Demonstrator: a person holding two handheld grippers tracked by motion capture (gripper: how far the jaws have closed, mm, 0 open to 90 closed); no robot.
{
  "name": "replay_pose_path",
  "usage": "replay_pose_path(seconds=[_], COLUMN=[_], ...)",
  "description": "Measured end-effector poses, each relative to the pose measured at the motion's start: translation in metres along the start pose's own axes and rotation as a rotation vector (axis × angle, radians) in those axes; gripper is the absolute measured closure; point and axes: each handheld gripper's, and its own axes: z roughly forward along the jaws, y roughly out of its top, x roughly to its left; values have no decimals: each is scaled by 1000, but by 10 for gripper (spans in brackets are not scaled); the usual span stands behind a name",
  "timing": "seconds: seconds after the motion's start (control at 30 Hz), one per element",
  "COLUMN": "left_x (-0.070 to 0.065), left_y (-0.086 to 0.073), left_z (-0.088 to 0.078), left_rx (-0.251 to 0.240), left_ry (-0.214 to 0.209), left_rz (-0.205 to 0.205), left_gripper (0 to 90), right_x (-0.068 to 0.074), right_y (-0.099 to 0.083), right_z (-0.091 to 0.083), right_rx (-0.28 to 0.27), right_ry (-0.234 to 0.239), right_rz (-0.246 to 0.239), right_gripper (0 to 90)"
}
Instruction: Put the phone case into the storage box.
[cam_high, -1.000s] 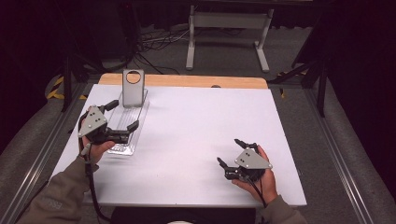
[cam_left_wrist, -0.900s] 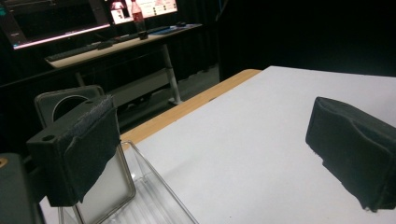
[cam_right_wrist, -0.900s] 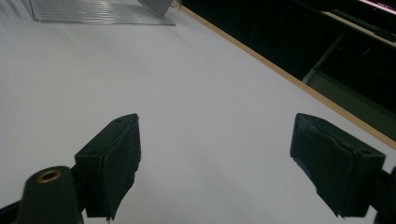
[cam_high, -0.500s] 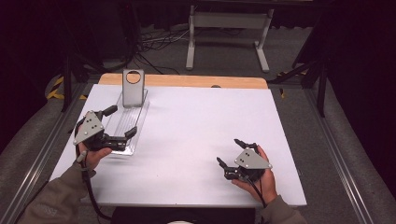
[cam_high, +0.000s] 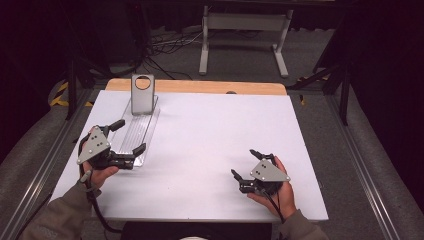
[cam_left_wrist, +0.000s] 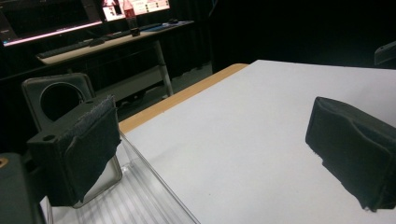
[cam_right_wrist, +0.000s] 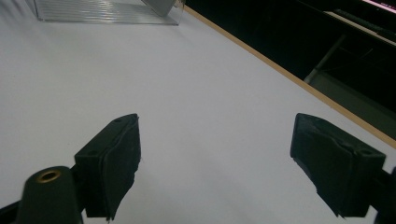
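Landmark: clear ribbed plastic tray (cam_high: 139, 131), lying long-ways on the white tabletop (cam_high: 210, 150), toward its left edge.
Stand: grey metal plate with a round hole (cam_high: 142, 93), upright at the tray's far end; its foot seems to sit in or against the tray, I cannot tell which.
Left gripper (cam_high: 126, 137): at the tray's near end, jaws spread wide. In the high view one jaw lies over the tray's left rim and the other at its near right corner, so the tray's width sits between them. Not closed on anything.
Left gripper view: tray floor (cam_left_wrist: 135, 196) runs below and between my jaws, the stand (cam_left_wrist: 58, 100) behind the left pad (cam_left_wrist: 88, 140), bare tabletop under the right pad.
Right gripper (cam_high: 245, 164): well to the right of the tray, low over bare tabletop, jaws spread, holding nothing.
Right gripper view: tray's end (cam_right_wrist: 105, 11) far off at the top edge; only tabletop between my pads.
Step in hand (my reading): left hand lining up on the tray's near end; no grip made.
Next move calls for: lower the left jaws so the pads bracket the tray's walls squarely, then close gently. Thin clear plastic, likely to flex or skid.
Watch: any pull on the tray could tip the stand at its far end.
Right hand: idle; could steady the tray's far end if needed.
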Motion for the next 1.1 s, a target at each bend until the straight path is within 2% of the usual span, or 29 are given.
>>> replay_pose_path(seconds=[0.23,0.33,0.77,1.1], left_x=[-6,-8,-24,-33], left_y=[-2,-3,-8,-12], left_z=[-1,0,-1,1], left_rx=[10,9,37,49], left_ry=[-11,-18,-50,-75], left_rz=[11,3,30,31], left_gripper=[37,37,37,37], right_x=[1,2,4,5], right_y=[0,0,2,1], right_z=[0,0,-1,-2], right_rx=[-2,-2,-9,-8], right_ry=[4,5,8,6], right_rz=[-3,-2,-7,-9], right_gripper=[174,173,172,171])
